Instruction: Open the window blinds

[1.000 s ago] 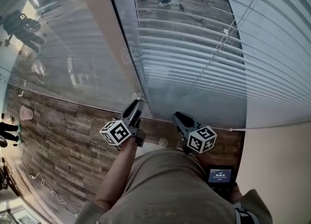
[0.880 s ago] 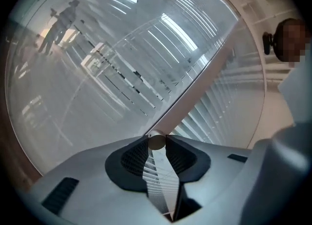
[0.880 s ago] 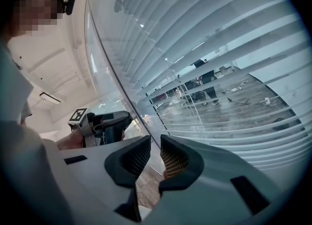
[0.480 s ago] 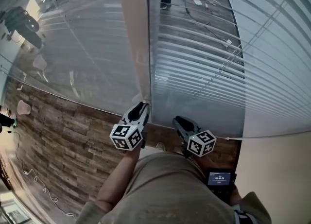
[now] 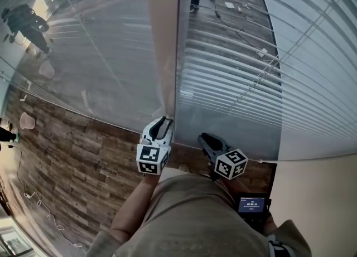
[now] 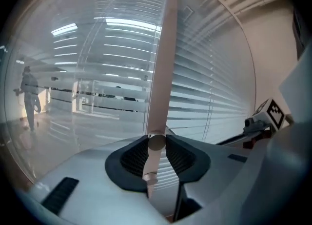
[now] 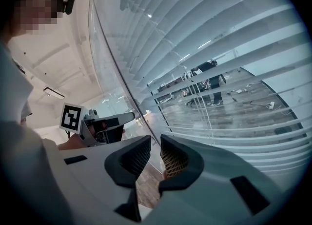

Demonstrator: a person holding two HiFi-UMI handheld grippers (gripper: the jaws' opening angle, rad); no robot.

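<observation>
Up against the glass wall, my left gripper (image 5: 162,123) is clamped on the blinds' tilt wand (image 5: 163,55). From its own camera you can see it plainly: the pale round rod (image 6: 163,72) sits right between the two dark pads (image 6: 134,153), both pressing on it, with the wand's little end cap poking out just below them. The rod runs straight up from the left gripper (image 6: 157,143) across the slats.

Right gripper (image 5: 203,137) is just beside the left one, near the bottom of the blinds (image 5: 234,72), and it's not touching anything. Its jaws stand a narrow gap apart with nothing in there, just floor and glass showing through the right gripper (image 7: 155,153). That camera also catches the left tongs off to the side with their marker cube (image 7: 71,117).

The blinds (image 7: 219,48) themselves hang to the right of the wand, covering the pane. The slats are tilted enough that I can see between them to a wood floor and someone's legs (image 7: 214,90) on the far side. A thin cord (image 5: 262,66) runs down across the slats.

Left of the wand it's glass with blinds behind it too, and a person (image 6: 30,97) standing way off behind it. Wood plank floor (image 5: 72,150) under me, and a small screen gadget (image 5: 252,203) by my right hip.
</observation>
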